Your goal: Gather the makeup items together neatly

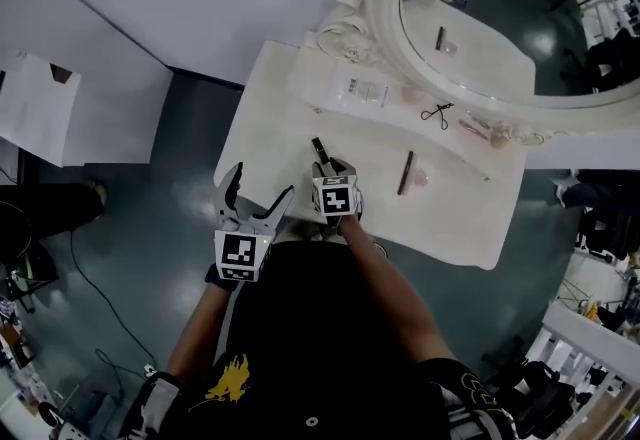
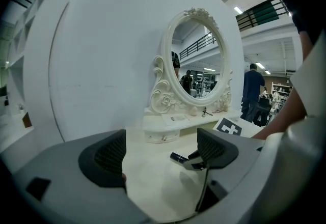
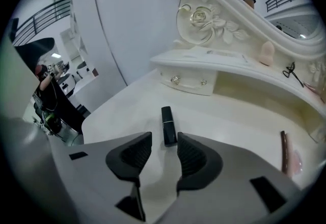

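**A:** Where is the lipstick [image 3: 168, 125] lying, and which way is it pointing?

**B:** It is lying flat on the white tabletop [image 1: 262, 118], near the front edge; its long axis is running away from the person toward the base of the mirror [image 1: 500, 28]; its near end is sitting right at the tips of the right gripper [image 3: 163, 147].

**A:** Are those jaws gripping it?

**B:** No; they are standing partly apart and angling down; only the tube's end is lying in the gap, and the pads are not pressing on it.

**A:** And the left gripper [image 2: 162, 152]?

**B:** Its jaws are gaping wide, with only bare tabletop showing between them; it is hovering beside the right one, at the tabletop's front edge.

**A:** What is lying around?

**B:** A brown pencil [image 1: 405, 172] is lying well off to the right, roughly parallel to the tube; an eyelash curler [image 1: 436, 112] and a pink sponge [image 3: 266, 53] are resting on the raised shelf [image 3: 214, 57] under the mirror.
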The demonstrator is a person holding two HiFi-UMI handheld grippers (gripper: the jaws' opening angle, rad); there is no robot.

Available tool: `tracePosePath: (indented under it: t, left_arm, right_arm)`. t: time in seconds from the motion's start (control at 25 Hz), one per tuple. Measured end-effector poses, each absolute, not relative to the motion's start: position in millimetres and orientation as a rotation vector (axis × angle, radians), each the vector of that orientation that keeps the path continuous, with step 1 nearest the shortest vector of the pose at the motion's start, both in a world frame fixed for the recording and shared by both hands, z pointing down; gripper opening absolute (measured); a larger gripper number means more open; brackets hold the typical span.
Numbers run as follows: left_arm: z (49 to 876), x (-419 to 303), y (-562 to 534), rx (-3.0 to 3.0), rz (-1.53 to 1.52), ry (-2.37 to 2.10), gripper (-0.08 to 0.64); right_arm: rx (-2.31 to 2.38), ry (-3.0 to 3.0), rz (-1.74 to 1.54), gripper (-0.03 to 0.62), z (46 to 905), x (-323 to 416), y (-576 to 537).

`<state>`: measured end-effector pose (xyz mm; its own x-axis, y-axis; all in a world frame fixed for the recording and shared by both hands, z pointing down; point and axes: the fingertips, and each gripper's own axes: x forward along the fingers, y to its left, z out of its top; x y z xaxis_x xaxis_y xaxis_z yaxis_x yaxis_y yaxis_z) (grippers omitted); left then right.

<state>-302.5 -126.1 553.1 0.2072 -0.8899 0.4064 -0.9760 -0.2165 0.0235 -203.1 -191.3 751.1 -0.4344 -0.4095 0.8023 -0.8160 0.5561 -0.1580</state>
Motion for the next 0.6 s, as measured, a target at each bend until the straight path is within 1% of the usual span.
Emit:
tracePosePath:
  t: [0.16, 0.2, 0.24, 0.4, 0.6]
  left_arm:
    - [553.2, -313.1, -109.7, 2.171, 0.461, -1.79, 0.443]
    - [553.7, -314.6, -107.4, 2.166, 0.464, -1.79, 0.443]
    - [554.2, -315.6, -106.4, 2.163, 0.467, -1.787, 0.443]
    - [554.3, -308.5, -113.8, 2.189, 0.461, -1.751, 0.443]
    - [555.1, -267.0, -141.2, 2.313, 0.463, -1.589, 0.443]
  right_arm:
    - [1.0, -2.004, 0.683, 0.171, 762.8, -201.4, -191.7]
    - [1.008, -1.997, 0.677, 0.131, 763.3, -199.3, -192.4]
    - [1.017, -1.998, 0.678, 0.107, 762.1, -197.9, -193.4]
    - [1.103, -2.02, 0.702, 0.104, 745.0, -186.8, -203.4]
    - [1.254, -1.977, 0.72, 0.104, 724.1, -131.4, -214.9]
